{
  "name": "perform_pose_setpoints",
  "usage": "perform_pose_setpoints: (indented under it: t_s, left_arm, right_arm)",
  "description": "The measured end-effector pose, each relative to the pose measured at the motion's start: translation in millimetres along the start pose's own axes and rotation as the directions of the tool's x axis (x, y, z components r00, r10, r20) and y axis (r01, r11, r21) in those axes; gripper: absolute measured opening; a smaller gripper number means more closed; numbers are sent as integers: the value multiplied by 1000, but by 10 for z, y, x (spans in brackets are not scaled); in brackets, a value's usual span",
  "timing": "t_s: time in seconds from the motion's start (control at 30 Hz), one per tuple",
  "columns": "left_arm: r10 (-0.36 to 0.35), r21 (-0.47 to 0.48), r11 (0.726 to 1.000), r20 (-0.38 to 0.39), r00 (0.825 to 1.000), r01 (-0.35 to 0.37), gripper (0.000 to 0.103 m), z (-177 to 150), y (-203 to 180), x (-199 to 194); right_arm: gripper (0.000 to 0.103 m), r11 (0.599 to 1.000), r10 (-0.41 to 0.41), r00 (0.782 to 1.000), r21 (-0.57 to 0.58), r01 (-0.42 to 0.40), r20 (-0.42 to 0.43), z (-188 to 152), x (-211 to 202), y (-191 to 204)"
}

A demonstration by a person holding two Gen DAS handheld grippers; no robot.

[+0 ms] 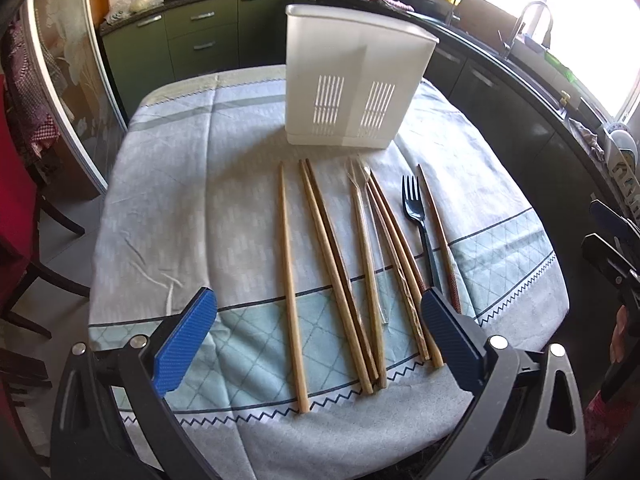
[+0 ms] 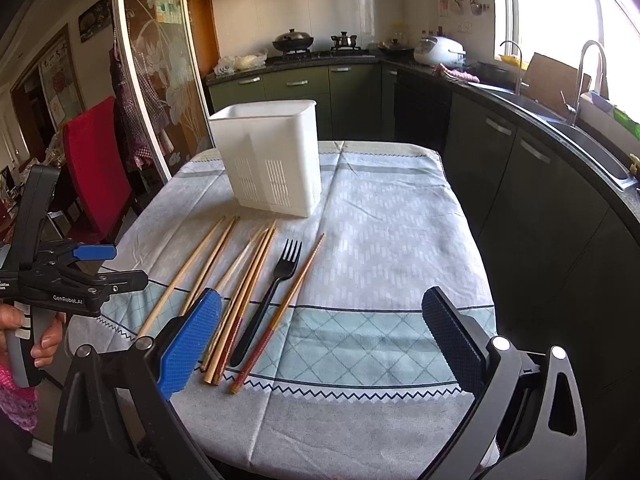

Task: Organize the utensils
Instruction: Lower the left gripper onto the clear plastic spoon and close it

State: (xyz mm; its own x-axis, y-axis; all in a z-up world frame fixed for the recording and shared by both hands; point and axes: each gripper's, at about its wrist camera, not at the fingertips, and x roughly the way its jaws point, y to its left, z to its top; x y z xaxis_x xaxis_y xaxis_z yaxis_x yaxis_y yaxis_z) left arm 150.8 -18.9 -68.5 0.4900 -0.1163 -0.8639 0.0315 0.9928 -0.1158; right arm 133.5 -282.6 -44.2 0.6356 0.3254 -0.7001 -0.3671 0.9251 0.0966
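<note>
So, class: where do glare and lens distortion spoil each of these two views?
Left wrist view: the window is blown out white, and the counter edge bows. Right wrist view: the window glares the same way, the door frame curves; the black fork stays sharp.

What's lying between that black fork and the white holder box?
Nothing but bare tablecloth: in the right wrist view, the black fork points toward the white holder box across an open stretch.
</note>
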Motion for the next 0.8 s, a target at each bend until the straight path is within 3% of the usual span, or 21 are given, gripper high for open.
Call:
perform_pose_setpoints:
  t_s: [0.07,0.13,0.23,0.33,0.4,0.47,0.63,0.8]
  left_arm:
    - [-19,0,1000,-51,998,19,95,151,-81,155]
    - [-15,4,1000,-98,995,15,75,286,-152,298]
    - [29,12,1000,-133,991,-27,68,486,-232,486]
    - [59,20,998,-168,984,-56,62,638,-299,673]
    - [58,4,998,-196,979,-58,54,716,-298,786]
    - [60,-11,998,-211,976,-64,46,793,-305,875]
    - [30,-41,998,-238,971,-41,32,931,-343,1046]
    - [26,-27,999,-260,965,-34,28,1000,-446,1135]
  right_arm:
    - [99,1000,0,999,6,0,-39,57,143,-58]
    - [99,1000,10,997,25,-8,-78,106,269,-126]
    - [96,999,4,994,38,0,-113,186,429,-215]
    - [79,998,-3,991,58,11,-136,287,547,-331]
    - [57,997,-15,989,73,26,-150,349,618,-421]
    - [48,996,-27,986,77,40,-165,389,684,-490]
    - [47,996,-33,982,74,48,-187,391,804,-555]
    - [47,996,-18,979,79,34,-203,347,863,-581]
